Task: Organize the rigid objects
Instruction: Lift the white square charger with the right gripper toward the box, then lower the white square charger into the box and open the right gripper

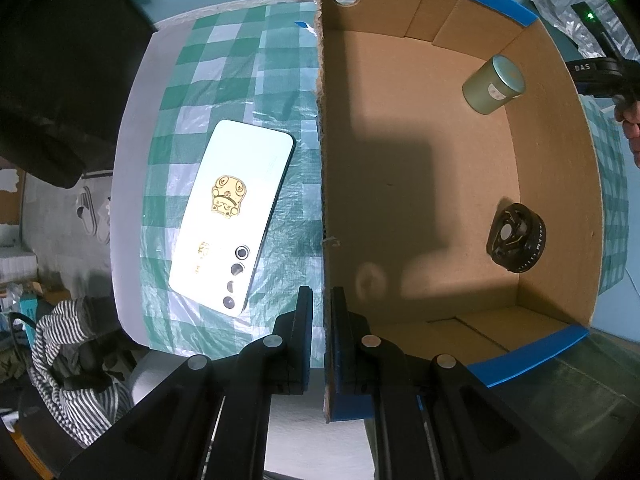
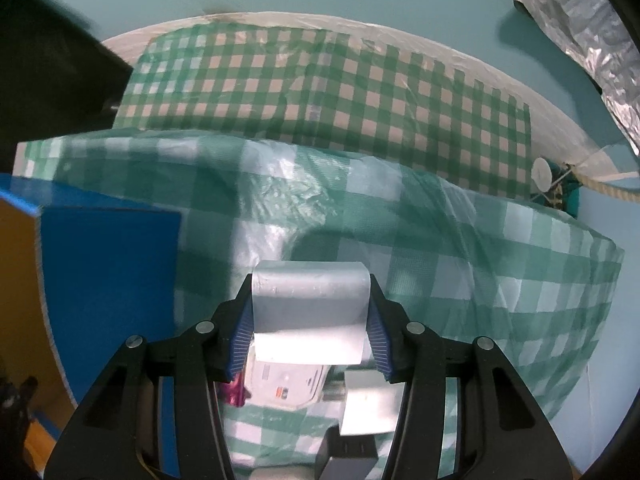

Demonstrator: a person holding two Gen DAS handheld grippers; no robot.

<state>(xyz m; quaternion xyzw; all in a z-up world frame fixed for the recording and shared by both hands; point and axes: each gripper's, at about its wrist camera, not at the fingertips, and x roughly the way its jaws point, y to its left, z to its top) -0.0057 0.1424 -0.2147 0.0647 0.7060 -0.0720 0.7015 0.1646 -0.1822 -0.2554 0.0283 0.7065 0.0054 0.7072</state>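
Note:
My left gripper [image 1: 321,300] is shut on the near left wall of a cardboard box [image 1: 323,184] with blue rims. Inside the box lie a pale green round tin [image 1: 493,85] at the far right and a black round gear-like part [image 1: 516,238] on the right. A white phone [image 1: 232,212] with a gold sticker lies face down on the checked cloth left of the box. My right gripper [image 2: 310,300] is shut on a silver-grey rectangular block [image 2: 310,312], held above the cloth just right of the box's blue wall [image 2: 108,280].
The green-and-white checked cloth [image 2: 480,280] covers the table. A foil bag [image 2: 580,28] sits at the far right. A striped garment [image 1: 72,360] lies off the table's left edge. Small objects [image 2: 288,384] lie under the right gripper.

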